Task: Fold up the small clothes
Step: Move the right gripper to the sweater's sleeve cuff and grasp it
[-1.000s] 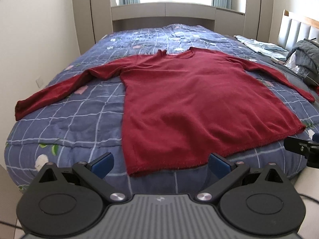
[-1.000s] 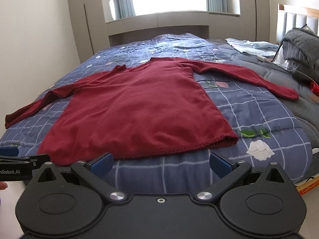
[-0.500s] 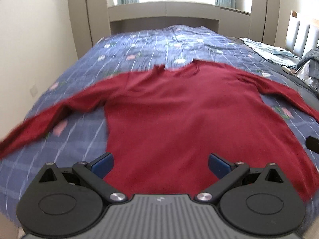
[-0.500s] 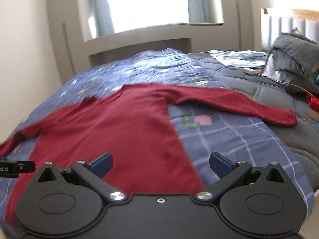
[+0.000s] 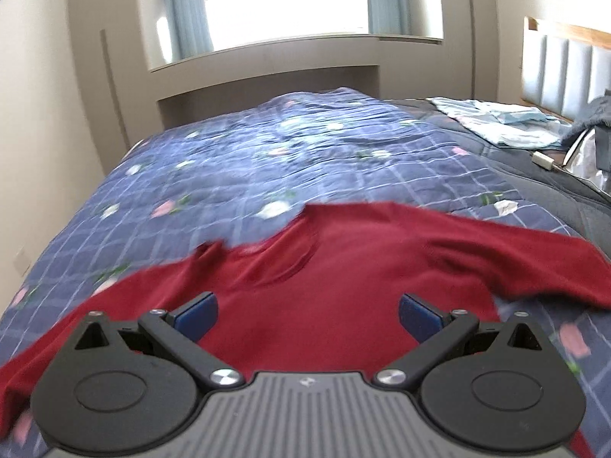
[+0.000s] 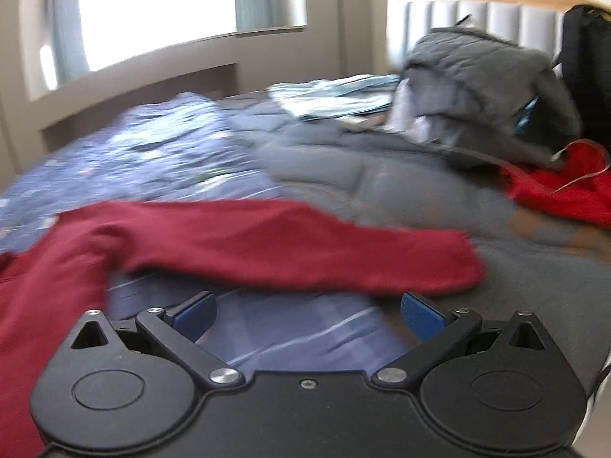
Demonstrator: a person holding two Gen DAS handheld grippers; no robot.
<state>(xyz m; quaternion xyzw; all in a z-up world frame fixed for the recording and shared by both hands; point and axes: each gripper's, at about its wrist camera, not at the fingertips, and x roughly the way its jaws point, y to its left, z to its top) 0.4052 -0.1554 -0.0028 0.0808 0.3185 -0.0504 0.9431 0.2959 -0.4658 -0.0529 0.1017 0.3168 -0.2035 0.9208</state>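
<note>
The step in hand looks like reaching for the sleeves, so each gripper should take a sleeve near the cuff and carry it flat across the body. The left gripper [image 5: 307, 311], fingers spread and empty, sits at lower centre above the red sweater [image 5: 324, 290] chest. The right gripper [image 6: 307, 311], also spread, hovers just short of the right sleeve [image 6: 305, 244] crossing mid-frame on the bed [image 6: 172, 160].

Dark red sweater [image 5: 343, 286], blue checked quilt [image 5: 267, 160]
</note>
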